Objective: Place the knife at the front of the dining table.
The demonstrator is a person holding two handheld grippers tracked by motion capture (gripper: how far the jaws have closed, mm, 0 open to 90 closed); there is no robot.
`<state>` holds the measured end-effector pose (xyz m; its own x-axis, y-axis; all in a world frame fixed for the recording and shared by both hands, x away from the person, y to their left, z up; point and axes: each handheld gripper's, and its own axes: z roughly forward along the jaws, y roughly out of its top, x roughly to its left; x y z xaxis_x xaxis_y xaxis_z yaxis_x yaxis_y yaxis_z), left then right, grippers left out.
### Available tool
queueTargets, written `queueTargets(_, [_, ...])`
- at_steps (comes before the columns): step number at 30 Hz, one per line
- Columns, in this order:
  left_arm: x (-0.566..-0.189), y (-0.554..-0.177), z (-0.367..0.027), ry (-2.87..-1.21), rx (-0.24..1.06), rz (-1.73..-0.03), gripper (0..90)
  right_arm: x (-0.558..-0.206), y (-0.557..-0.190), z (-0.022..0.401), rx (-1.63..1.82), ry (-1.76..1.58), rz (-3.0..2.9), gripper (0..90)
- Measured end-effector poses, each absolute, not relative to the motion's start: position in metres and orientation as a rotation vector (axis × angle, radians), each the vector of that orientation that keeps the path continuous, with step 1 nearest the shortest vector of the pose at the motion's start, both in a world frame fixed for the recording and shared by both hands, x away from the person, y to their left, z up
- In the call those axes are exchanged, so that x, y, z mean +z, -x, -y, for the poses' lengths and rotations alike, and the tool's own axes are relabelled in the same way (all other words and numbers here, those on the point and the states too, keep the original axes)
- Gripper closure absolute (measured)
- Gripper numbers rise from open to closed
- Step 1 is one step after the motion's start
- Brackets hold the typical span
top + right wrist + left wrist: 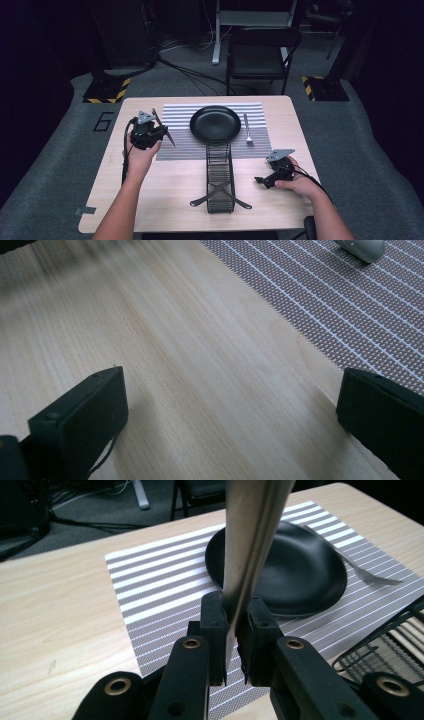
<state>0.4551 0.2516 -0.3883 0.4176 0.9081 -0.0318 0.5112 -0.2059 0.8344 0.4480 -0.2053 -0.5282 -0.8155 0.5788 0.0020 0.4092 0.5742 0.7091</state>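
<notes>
Dark room, pale wood desk [165, 190] under me. Left claw [231, 645] clenched on knife [252, 550], blade upright between pads, above striped placemat [160, 580] left of black plate [300, 575]. Right claw [230, 410] spread wide, holding nothing, low over bare desk. Risk: thin steel could twist or slip in pads, drop onto plate rim. High view adds wire caddy [220, 175] and fork [247, 129] right of plate; left claw view gives pad contact up close.
</notes>
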Motion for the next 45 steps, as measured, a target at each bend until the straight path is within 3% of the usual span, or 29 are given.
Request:
queueTargets(20, [-0.417, -0.467, -0.260, -1.868, 0.605, -1.277, 81.6, -0.528, -0.448, 0.205, 1.073, -0.823, -2.576, 0.0])
queueTargets(36, [-0.421, -0.499, -0.242, -1.836, 0.640, -1.315, 82.0, -0.528, -0.448, 0.205, 1.073, -0.823, -2.576, 0.0])
queueTargets(45, [-0.428, -0.528, -0.243, -1.804, 0.587, -1.372, 82.1, -0.528, -0.448, 0.205, 1.073, -0.823, -2.576, 0.0])
